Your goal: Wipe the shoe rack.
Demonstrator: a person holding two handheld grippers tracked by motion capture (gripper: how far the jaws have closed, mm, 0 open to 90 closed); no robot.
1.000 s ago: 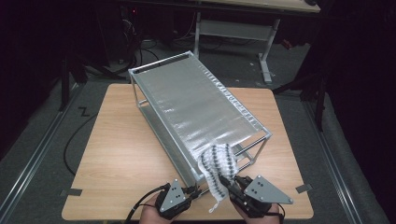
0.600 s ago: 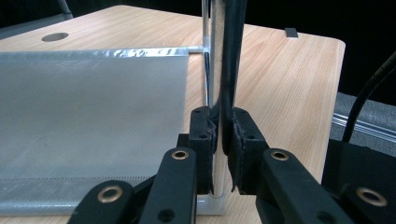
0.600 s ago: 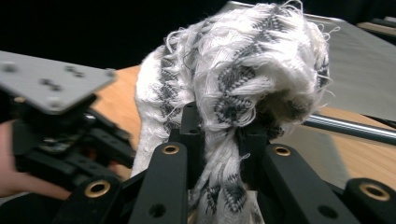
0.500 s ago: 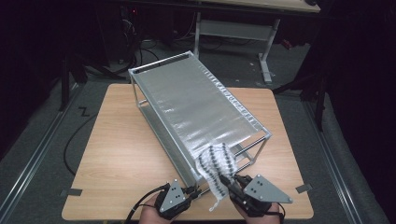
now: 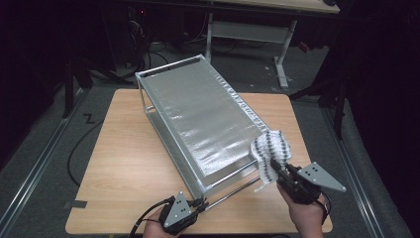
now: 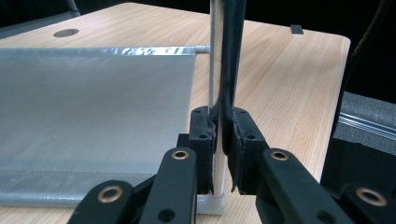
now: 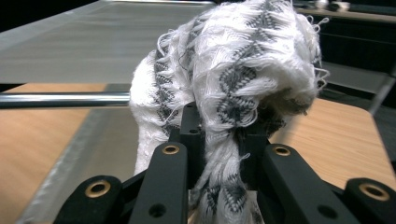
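Right gripper point(image 5: 274, 171), clenched on the cloth point(image 5: 270, 148), has slid to the rack's point(image 5: 198, 119) corner, probably wiping; left gripper point(image 5: 200, 204) clamps a post.

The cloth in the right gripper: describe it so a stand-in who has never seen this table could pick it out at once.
Start at the wooden table and the long silver metal rack lying slantwise across it. At the rack's near right corner, the right gripper holds the cloth bunched between its jaws. It is the one soft thing here: white, fringed, with dark zigzag stripes.
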